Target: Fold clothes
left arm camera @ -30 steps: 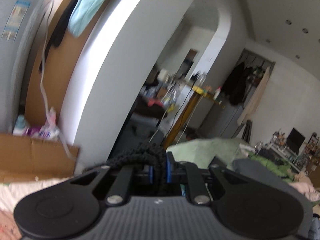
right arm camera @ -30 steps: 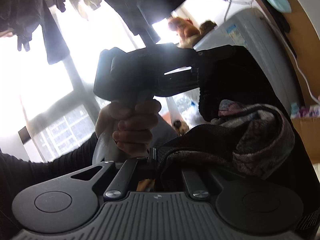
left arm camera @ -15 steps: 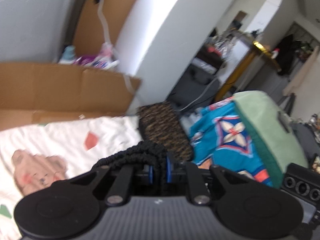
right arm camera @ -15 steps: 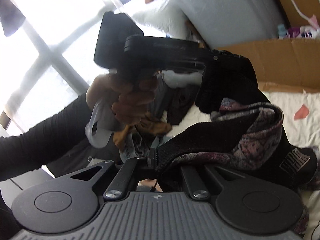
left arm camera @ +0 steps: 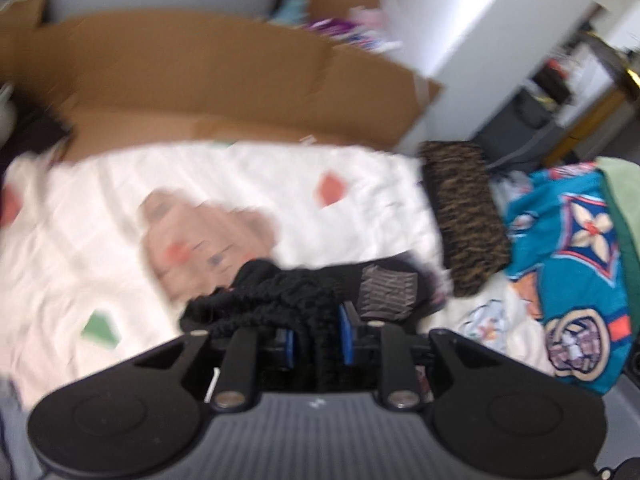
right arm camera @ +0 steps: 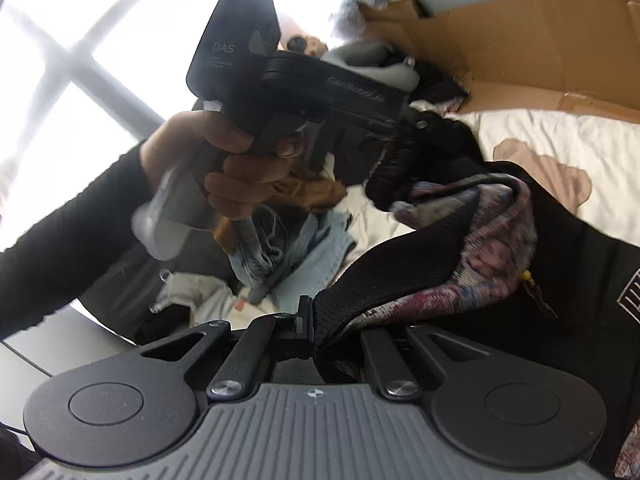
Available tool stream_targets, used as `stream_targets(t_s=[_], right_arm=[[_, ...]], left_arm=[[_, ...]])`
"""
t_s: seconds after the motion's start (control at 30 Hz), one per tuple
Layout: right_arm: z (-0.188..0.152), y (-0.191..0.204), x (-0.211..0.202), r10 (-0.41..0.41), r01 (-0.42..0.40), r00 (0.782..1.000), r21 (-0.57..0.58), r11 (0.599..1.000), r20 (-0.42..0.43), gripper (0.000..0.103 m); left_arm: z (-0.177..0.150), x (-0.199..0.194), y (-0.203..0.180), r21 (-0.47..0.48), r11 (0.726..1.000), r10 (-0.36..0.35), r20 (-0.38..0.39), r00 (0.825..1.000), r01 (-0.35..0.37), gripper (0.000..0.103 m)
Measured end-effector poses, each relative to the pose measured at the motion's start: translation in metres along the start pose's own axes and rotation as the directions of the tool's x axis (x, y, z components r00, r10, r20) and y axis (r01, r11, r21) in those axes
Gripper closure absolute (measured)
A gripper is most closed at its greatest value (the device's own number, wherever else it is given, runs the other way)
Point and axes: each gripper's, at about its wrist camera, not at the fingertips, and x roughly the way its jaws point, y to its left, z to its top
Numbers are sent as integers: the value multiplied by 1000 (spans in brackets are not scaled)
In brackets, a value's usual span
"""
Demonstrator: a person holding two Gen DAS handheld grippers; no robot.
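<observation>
A black knit garment [right arm camera: 560, 264] with a mottled pink-purple lining [right arm camera: 496, 248] hangs between both grippers over a white bear-print sheet [left arm camera: 248, 184]. My left gripper [left arm camera: 316, 332] is shut on a bunched black ribbed edge [left arm camera: 276, 296] of it, low over the sheet. My right gripper [right arm camera: 320, 332] is shut on another black ribbed edge [right arm camera: 368, 288]. In the right wrist view a hand [right arm camera: 232, 168] holds the left gripper [right arm camera: 424, 132], whose tip is buried in the black knit. A white patch [right arm camera: 630, 300] shows on the garment at the right.
Cardboard [left arm camera: 224, 68] stands behind the sheet. A brown-black folded knit [left arm camera: 460, 216] and a blue patterned cloth [left arm camera: 572, 248] lie to the right. A heap of denim and other clothes [right arm camera: 288, 248] lies by the bright window [right arm camera: 64, 92].
Both grippers have swung downward with the garment: the left view went from the room and wall to the sheet close below, and the cardboard and sheet rose into the right view.
</observation>
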Motion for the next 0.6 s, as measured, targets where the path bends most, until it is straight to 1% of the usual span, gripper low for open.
stream_targets(t_s=[0.07, 0.1, 0.13, 0.2, 0.27, 0.33, 0.37, 0.47, 0.53, 0.6], right_arm=[[0, 0, 15, -15, 14, 999, -10, 1000, -32, 101], [0, 1, 22, -22, 21, 999, -15, 1000, -47, 100], [-1, 1, 29, -32, 31, 997, -18, 999, -70, 98], [-2, 2, 39, -56, 53, 991, -23, 998, -124, 96], [-2, 4, 46, -87, 81, 982, -40, 996, -167, 92], [1, 12, 46, -117, 106, 976, -70, 992, -184, 82], [3, 13, 45, -132, 119, 973, -79, 990, -188, 80], [6, 14, 38, -185, 170, 964, -92, 981, -189, 78], [16, 16, 26, -246, 233, 955, -93, 968, -168, 78], [21, 16, 15, -295, 290, 946, -56, 956, -132, 78]], left_arm=[[-12, -2, 28, -48, 998, 47, -12, 999, -47, 68], [-20, -3, 42, -70, 995, 74, -18, 997, -75, 59], [-27, -5, 55, -90, 991, 98, -21, 995, -100, 48], [-42, -11, 77, -121, 983, 135, -16, 991, -136, 42], [-57, -16, 98, -161, 976, 144, -20, 989, -146, 42], [-73, -21, 116, -197, 970, 142, -29, 989, -145, 42], [-80, -23, 124, -210, 966, 145, -32, 989, -149, 42], [-98, -29, 141, -238, 960, 143, -36, 989, -148, 42], [-107, -35, 149, -256, 957, 135, -31, 990, -138, 42], [-114, -40, 154, -262, 957, 126, -19, 992, -127, 42]])
